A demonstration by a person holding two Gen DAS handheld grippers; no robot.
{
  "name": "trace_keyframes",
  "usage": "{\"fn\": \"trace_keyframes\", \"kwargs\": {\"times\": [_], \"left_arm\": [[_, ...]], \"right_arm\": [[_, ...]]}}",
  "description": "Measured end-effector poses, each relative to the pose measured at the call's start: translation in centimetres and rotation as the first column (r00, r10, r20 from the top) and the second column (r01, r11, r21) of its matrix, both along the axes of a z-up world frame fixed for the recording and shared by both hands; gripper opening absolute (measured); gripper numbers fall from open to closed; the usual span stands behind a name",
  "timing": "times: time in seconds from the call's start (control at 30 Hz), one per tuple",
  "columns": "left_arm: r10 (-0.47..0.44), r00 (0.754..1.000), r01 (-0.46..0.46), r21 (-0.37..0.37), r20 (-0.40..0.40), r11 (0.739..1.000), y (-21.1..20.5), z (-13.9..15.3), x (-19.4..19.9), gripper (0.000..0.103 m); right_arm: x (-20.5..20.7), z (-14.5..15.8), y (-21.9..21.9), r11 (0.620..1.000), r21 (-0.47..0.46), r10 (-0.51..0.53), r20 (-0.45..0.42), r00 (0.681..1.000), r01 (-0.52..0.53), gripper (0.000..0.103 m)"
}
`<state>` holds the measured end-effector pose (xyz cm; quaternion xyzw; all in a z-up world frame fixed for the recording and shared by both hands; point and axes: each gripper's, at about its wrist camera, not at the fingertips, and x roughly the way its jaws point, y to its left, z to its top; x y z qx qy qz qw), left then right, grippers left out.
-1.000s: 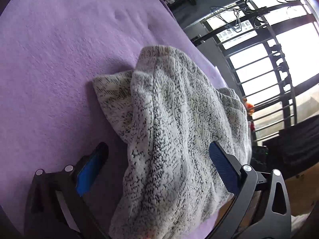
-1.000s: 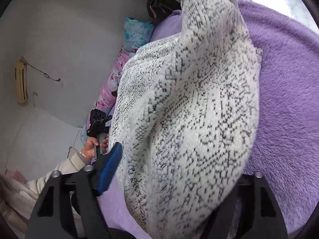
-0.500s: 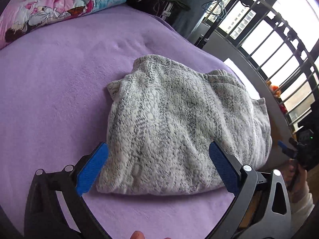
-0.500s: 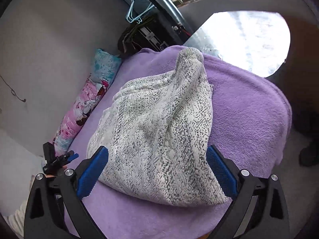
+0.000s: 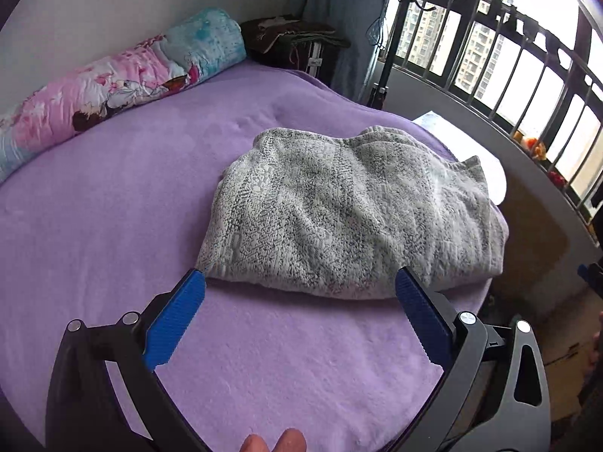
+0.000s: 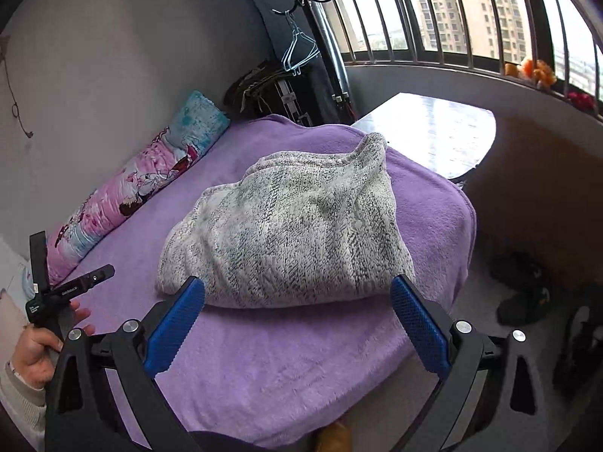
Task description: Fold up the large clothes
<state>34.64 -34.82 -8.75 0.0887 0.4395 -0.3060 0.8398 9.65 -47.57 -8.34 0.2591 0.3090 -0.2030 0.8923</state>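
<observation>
Leaning along the pale wall at the left lay a long pink-and-turquoise cartoon-print bolster (image 5: 113, 83) – it bordered the purple fleece bedspread (image 5: 113, 207). Near the bed's middle, towards the window-side edge, sat the folded grey-and-white knitted sweater (image 5: 350, 211), lumpy on top. Both blue-padded tongs – the left gripper (image 5: 299, 293) and the right gripper (image 6: 297, 293) – were spread wide just short of the sweater's near fold, holding nothing. Further right stood a dark glossy table (image 6: 433, 135) beneath the barred window (image 6: 471, 11).
</observation>
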Motion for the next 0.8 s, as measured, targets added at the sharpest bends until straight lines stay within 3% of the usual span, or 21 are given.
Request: {"fn": "trace_keyframes", "kwargs": {"times": [0.17, 0.23, 0.37, 0.6, 0.8], "left_arm": [[0.008, 0.999, -0.010, 0.037, 0.037, 0.999, 1.4, 2.1, -5.4, 0.097], [0.022, 0.999, -0.022, 0.015, 0.031, 1.000, 2.3, 2.8, -7.2, 0.097], [0.097, 0.992, -0.102, 0.061, 0.079, 0.993, 3.8, 4.0, -10.7, 0.097], [0.088, 0.994, -0.087, -0.019, 0.060, 0.996, 5.9, 6.2, -16.2, 0.097], [0.064, 0.988, -0.061, -0.020, 0.144, 0.998, 6.2, 9.4, -20.9, 0.097]], "right_arm": [[-2.0, 1.9, 5.7, 0.997, -0.061, 0.035, -0.012, 0.999, -0.036, 0.097], [-2.6, 2.6, 7.5, 0.995, -0.086, 0.049, -0.006, 0.999, -0.050, 0.097], [-4.0, 4.3, 11.3, 0.988, -0.139, 0.062, -0.031, 0.998, -0.066, 0.097], [-6.3, 5.5, 14.7, 0.988, -0.130, 0.079, -0.037, 0.996, -0.083, 0.097], [-9.9, 7.8, 17.8, 0.970, -0.244, -0.006, -0.017, 1.000, 0.002, 0.097]]}}
